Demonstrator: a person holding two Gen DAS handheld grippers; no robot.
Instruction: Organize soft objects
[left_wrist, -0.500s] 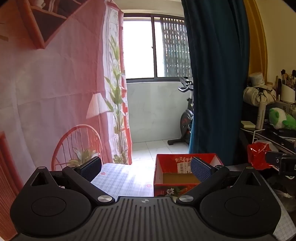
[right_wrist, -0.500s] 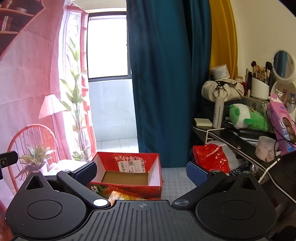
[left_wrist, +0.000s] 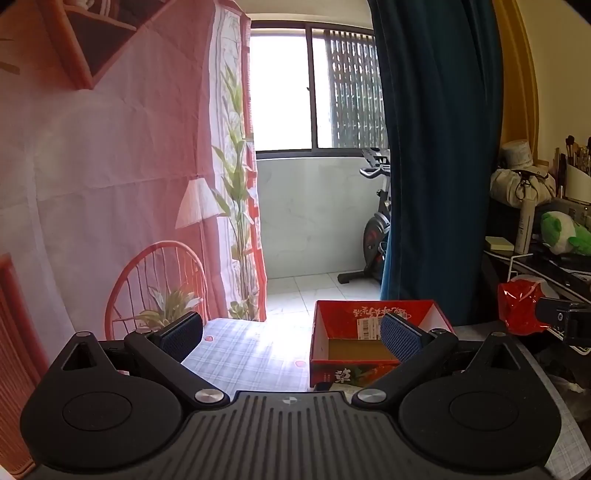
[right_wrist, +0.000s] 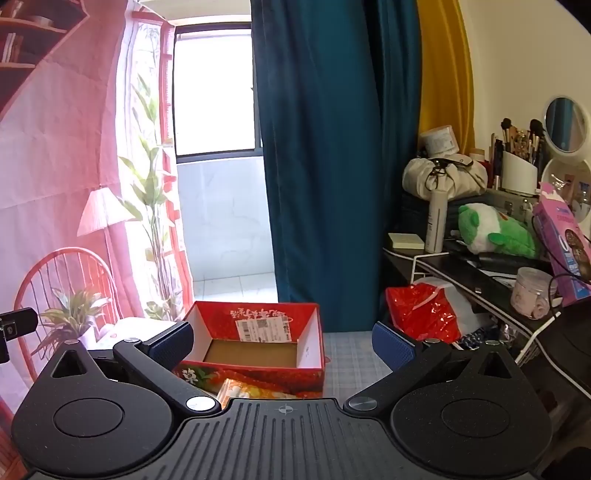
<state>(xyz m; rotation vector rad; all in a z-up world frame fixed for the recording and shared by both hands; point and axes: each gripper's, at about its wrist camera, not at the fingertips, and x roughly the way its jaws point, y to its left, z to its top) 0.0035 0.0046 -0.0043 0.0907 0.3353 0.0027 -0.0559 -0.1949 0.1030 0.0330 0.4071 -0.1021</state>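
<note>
An open red cardboard box (right_wrist: 255, 347) stands on the checked tablecloth (right_wrist: 351, 362), its brown bottom bare. In the left wrist view the same box (left_wrist: 369, 332) sits ahead to the right, partly behind the right fingertip. My left gripper (left_wrist: 291, 334) is open with nothing between its fingers. My right gripper (right_wrist: 282, 341) is open too, the box showing beyond its jaws. A green and white plush toy (right_wrist: 495, 230) lies on the dark desk (right_wrist: 461, 266) at the right, and also appears as the plush toy (left_wrist: 561, 232) at the far right edge.
A crumpled red plastic bag (right_wrist: 421, 310) sits between box and desk. The desk carries a white bottle (right_wrist: 436, 221), a cloth pouch (right_wrist: 443, 177), a brush holder (right_wrist: 517, 173), a pink carton (right_wrist: 561, 247) and a small jar (right_wrist: 532, 291). A teal curtain (right_wrist: 332, 147) hangs behind. An exercise bike (left_wrist: 376, 229) stands by the window.
</note>
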